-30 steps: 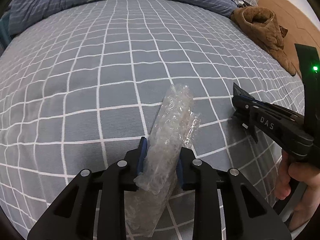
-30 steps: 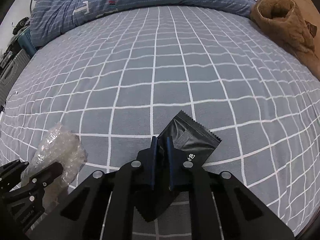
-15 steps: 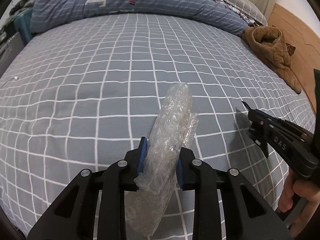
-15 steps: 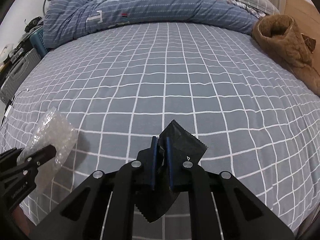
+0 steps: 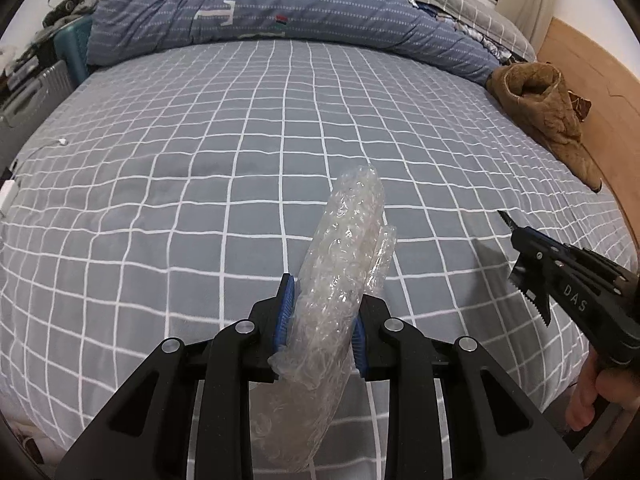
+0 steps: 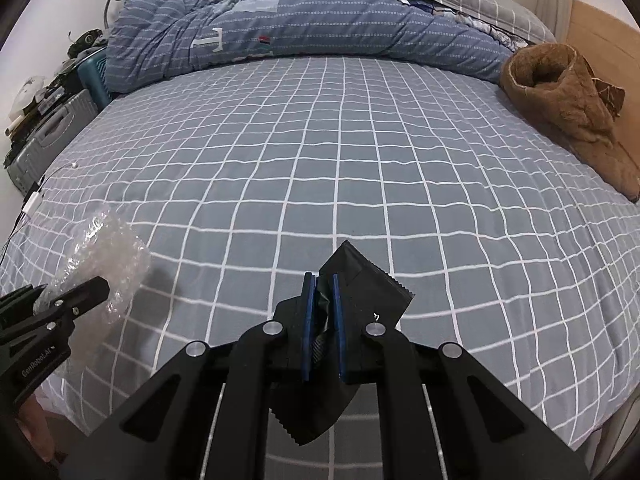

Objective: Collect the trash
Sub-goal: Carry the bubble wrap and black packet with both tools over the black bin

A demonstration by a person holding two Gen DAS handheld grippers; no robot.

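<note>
Two pieces of trash are already off the bed, one in each gripper. The left gripper (image 5: 322, 312) is clamping its blue-padded fingers (image 5: 285, 312) on a crumpled roll of clear bubble-wrap plastic (image 5: 340, 280), which is sticking up past the fingertips and hanging down below them. The right gripper (image 6: 320, 316) is pinching a flat black foil sachet with serrated ends (image 6: 360, 300), its fingers (image 6: 307, 320) nearly together on the thin packet. Both pieces are hanging in the air over the near edge of the grey bedsheet with a white grid (image 5: 240, 160).

No loose trash is showing on the sheet in either view, so the picking up is judged to be done — what is left is dropping both pieces into a bin, and no bin is showing. A crumpled brown padded jacket (image 6: 568, 112) is lying along the right edge of the bed and a folded blue striped quilt (image 5: 280, 20) along the far edge; neither looks like trash.

Writing: "DAS" is showing on the right gripper's body in the left wrist view, and "GenRobot.AI", as far as it reads, on the left gripper's body in the right wrist view. The sachet is carrying a small white mark — too small to read.
</note>
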